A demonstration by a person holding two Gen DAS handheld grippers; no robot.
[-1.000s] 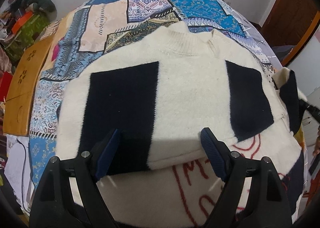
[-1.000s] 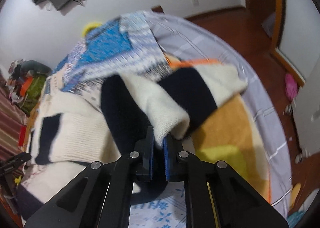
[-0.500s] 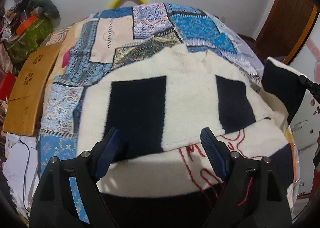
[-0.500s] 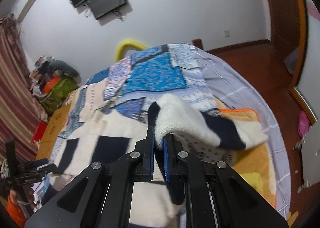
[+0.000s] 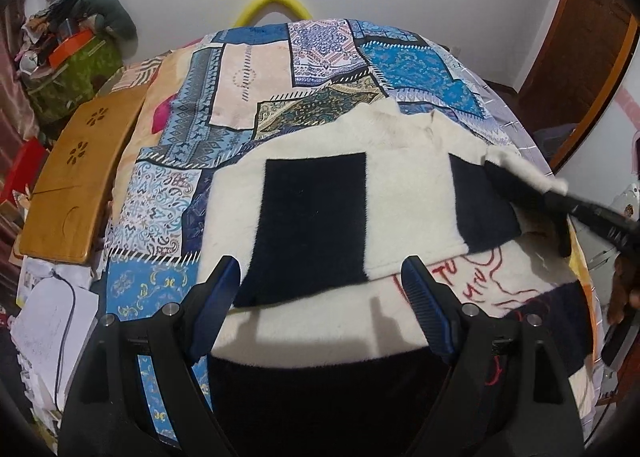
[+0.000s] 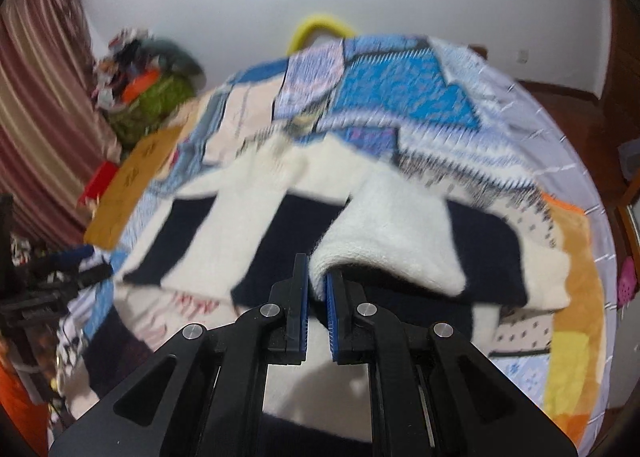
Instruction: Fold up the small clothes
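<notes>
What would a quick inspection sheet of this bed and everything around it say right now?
Surface: bed under a blue patchwork quilt.
Job's things: cream knitted sweater with navy blocks, lying flat, lower half folded up; one sleeve lifted.
Clutter: wooden lap tray, loose papers.
Grippers: left claw open, empty, above the sweater; right claw shut on the sleeve.
Cables: thin dark cable over the papers.
Surroundings: white wall, yellow curved tube, green heaped bag, striped curtain.

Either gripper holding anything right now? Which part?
Right gripper is shut on the sweater, pinching the cream cuff end of its sleeve. Left gripper is open, holding nothing.
</notes>
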